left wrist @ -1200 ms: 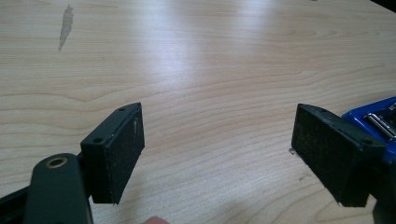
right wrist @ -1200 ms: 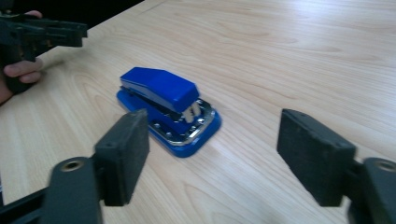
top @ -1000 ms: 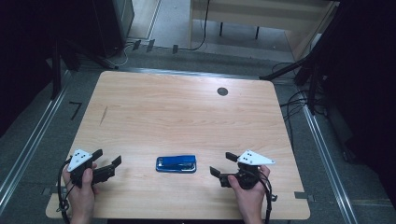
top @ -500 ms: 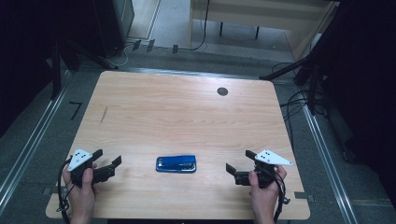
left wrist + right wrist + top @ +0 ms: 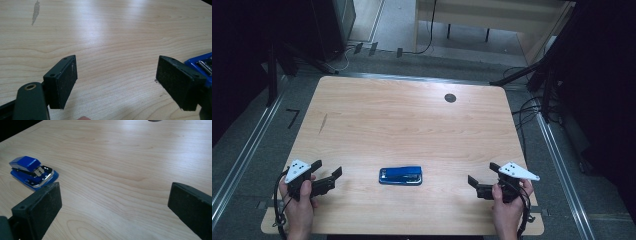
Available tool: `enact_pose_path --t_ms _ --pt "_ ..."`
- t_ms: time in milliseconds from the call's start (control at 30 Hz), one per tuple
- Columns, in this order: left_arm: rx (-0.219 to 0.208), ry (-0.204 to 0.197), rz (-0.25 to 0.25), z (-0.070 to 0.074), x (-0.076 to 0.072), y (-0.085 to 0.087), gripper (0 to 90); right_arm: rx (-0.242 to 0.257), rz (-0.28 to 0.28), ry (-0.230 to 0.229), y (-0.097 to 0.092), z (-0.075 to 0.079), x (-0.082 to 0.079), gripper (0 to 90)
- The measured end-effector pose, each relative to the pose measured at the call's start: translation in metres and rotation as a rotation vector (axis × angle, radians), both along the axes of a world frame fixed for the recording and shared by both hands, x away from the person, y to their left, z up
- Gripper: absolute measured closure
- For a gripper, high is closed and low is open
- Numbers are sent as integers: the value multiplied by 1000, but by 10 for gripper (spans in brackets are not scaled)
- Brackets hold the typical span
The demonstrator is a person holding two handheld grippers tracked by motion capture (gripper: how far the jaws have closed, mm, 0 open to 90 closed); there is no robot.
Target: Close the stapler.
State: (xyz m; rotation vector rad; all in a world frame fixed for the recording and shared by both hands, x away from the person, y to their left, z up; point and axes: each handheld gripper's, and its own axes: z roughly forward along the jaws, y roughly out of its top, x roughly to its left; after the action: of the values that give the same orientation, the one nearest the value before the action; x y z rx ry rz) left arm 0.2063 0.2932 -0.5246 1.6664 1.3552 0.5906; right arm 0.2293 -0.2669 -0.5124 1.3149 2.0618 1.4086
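The left gripper, held in a hand at the near left corner of the pale wooden surface, rests with its jaws spread wide and nothing between them; from the left gripper view the two black pads frame bare wood grain, with a blue corner of the stapler peeking past the right-hand jaw. At the centre of the near edge, between the two grippers and well apart from both, lies the blue stapler, flat on its base and set lengthwise across the surface. It is a compact, glossy blue model with rounded ends; the right gripper view shows its top arm lifted slightly at one end above a bright metal magazine and a blue base. No brand, label or writing can be read on it. To the right, the right gripper, carried in the person's other hand near the right-hand edge and topped by a grey three-cornered plate, has just been opening its jaws, which now stand fully apart with only bare wood between them. Further back a small dark round disc sits in the surface, and a faint dark smudge marks the wood toward the left.
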Motion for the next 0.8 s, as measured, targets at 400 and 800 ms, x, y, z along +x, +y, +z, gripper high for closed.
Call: enact_pose_path --t_ms 400,800 --pt "3 0 2 0 0 0 175 -42 -75 -3 -37 -9 -4 0" --pt "4 2 0 0 0 -1 175 -64 -140 6 -70 -16 -10 0"
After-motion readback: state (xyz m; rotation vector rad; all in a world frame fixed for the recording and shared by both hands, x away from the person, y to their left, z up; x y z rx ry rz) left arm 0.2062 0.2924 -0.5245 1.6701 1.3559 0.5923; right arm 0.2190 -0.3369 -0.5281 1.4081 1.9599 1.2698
